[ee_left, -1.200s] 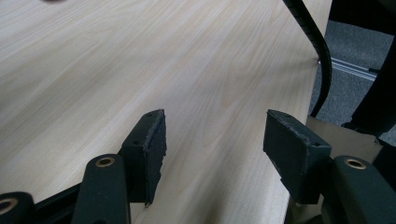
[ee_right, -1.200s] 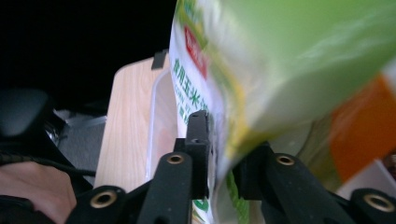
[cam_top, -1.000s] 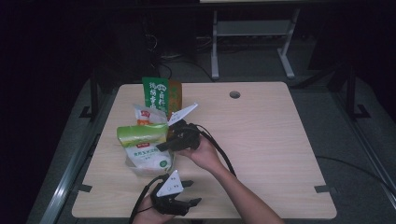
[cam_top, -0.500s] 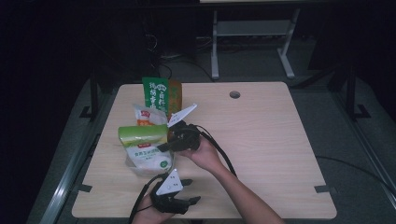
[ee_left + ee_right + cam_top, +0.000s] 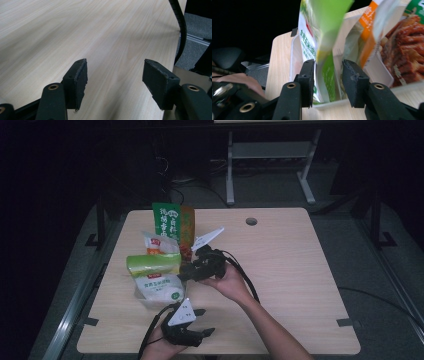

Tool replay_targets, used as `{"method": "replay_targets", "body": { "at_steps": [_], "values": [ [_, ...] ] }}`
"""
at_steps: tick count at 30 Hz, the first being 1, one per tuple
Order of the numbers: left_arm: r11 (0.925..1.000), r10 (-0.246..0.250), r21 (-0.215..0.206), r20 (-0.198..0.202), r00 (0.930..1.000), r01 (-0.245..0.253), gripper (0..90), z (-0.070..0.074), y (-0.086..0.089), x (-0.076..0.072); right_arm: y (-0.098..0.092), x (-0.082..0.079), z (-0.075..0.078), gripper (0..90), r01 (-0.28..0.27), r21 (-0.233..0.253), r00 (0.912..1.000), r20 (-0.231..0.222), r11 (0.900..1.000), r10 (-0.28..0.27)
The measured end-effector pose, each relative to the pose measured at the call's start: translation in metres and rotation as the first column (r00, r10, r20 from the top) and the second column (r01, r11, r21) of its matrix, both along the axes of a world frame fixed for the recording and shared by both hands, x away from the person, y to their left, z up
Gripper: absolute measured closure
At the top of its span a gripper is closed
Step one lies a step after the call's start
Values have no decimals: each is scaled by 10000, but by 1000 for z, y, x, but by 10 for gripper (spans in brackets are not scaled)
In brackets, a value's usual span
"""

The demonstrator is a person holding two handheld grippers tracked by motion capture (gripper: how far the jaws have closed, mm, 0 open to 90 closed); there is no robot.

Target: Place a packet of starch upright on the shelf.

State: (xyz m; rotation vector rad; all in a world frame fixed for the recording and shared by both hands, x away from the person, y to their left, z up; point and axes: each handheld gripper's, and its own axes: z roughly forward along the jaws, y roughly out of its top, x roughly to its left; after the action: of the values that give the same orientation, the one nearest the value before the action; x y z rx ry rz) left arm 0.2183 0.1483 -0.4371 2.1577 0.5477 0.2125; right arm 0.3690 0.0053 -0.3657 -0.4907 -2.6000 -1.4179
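left gripper (image 5: 200,322): near table edge, jaws spread, holding nothing, over bare wood | right gripper (image 5: 327,82): jaws straddle the green pouch (image 5: 322,50), gap each side, not clamped | pouch stands in white tray (image 5: 372,72) at table's left; Chinese print, unreadable | behind: orange-white bag (image 5: 159,243), green carton (image 5: 167,220) | table (image 5: 300,270) open to the right

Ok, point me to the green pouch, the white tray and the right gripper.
green pouch (image 5: 325,30), right gripper view, on its green front face.
white tray (image 5: 378,71), right gripper view, on its side wall.
right gripper (image 5: 327,81), right gripper view, midway between its fingertips.
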Motion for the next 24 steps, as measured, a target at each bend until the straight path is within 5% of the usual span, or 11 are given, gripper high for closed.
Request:
{"method": "replay_targets", "body": {
  "at_steps": [24],
  "values": [
    [9999,155,72,179,9997,-156,323,13,-9,16,-62,12,7,465,1110,-296,9938,-56,9934,-1112]
  ]
}}
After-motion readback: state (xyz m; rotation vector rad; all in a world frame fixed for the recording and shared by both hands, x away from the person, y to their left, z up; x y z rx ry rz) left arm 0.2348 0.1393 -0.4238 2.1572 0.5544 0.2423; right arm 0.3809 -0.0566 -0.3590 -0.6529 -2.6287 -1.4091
